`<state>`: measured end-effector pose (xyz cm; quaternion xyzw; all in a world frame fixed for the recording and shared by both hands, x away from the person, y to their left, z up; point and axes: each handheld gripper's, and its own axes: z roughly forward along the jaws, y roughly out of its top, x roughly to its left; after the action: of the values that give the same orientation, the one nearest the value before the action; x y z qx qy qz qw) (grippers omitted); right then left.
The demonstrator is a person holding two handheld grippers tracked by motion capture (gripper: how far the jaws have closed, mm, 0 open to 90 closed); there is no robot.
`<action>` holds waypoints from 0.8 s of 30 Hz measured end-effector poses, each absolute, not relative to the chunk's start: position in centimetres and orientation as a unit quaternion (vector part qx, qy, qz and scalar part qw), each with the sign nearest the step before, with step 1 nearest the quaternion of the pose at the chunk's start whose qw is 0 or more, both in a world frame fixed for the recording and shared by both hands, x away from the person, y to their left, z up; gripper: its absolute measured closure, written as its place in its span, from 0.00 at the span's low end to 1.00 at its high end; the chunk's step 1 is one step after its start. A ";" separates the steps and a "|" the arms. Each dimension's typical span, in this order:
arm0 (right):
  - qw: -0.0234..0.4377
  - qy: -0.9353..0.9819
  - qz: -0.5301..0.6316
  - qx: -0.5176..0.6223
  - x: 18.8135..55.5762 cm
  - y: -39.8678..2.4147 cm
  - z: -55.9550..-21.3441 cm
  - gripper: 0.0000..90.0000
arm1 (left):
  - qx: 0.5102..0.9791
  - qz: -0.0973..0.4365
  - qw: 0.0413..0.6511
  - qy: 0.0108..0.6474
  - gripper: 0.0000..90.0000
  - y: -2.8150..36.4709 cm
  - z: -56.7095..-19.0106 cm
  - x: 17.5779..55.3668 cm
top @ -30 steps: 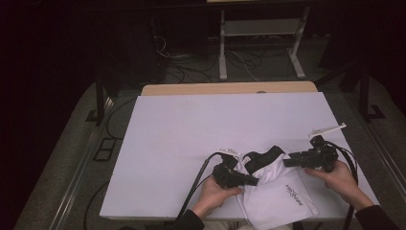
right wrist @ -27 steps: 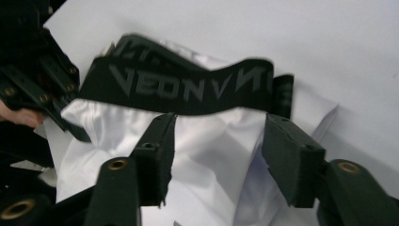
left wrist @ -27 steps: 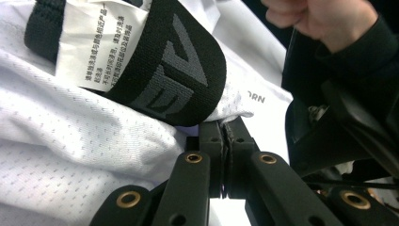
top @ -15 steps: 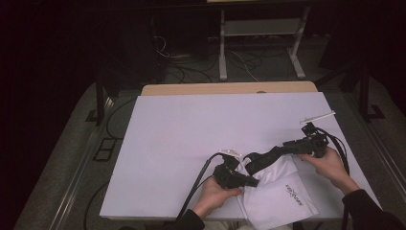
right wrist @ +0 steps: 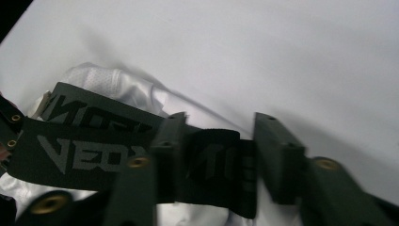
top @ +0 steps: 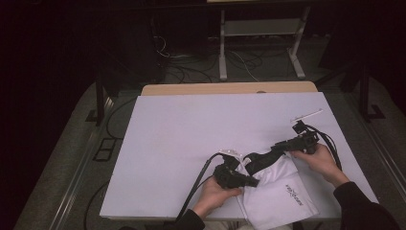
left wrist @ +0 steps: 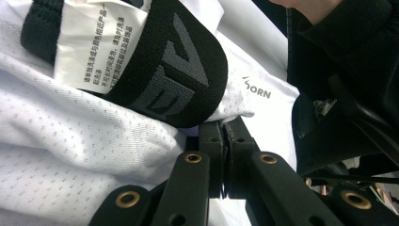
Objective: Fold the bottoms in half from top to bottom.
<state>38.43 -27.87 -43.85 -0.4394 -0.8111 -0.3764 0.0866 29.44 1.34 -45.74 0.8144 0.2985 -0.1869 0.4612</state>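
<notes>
A white mesh garment (top: 282, 191) with a black elastic waistband (top: 261, 160) lies at the table's near right. My left gripper (top: 252, 182) is shut on the white fabric (left wrist: 70, 141) just under the waistband (left wrist: 174, 70), where a white care label (left wrist: 99, 42) hangs. My right gripper (top: 281, 146) is shut on the waistband (right wrist: 89, 136), which runs between its jaws (right wrist: 216, 141) and stretches in a taut line back toward the left gripper. The band carries grey lettering.
The white-covered table (top: 215, 124) stretches far and left of the garment. A thin white strip (top: 306, 115) lies near the far right edge. Cables trail off the near edge and by the right hand. A dark sleeve (left wrist: 339, 47) sits close to the left gripper.
My right gripper has moved right and away from me with the waistband, pulling it out long and taut. The left gripper has stayed put on the fabric.
</notes>
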 end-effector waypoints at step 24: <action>0.098 -0.793 -0.443 -0.406 36.2 -29.3 -41.2 0.92 | 0.834 -0.143 0.447 0.291 0.55 1.8 -43.8 29.5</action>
<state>36.23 -29.35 -41.20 -0.4059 -0.7930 -0.4435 0.0984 29.45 1.81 -43.85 0.8339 0.2909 -0.1432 0.4467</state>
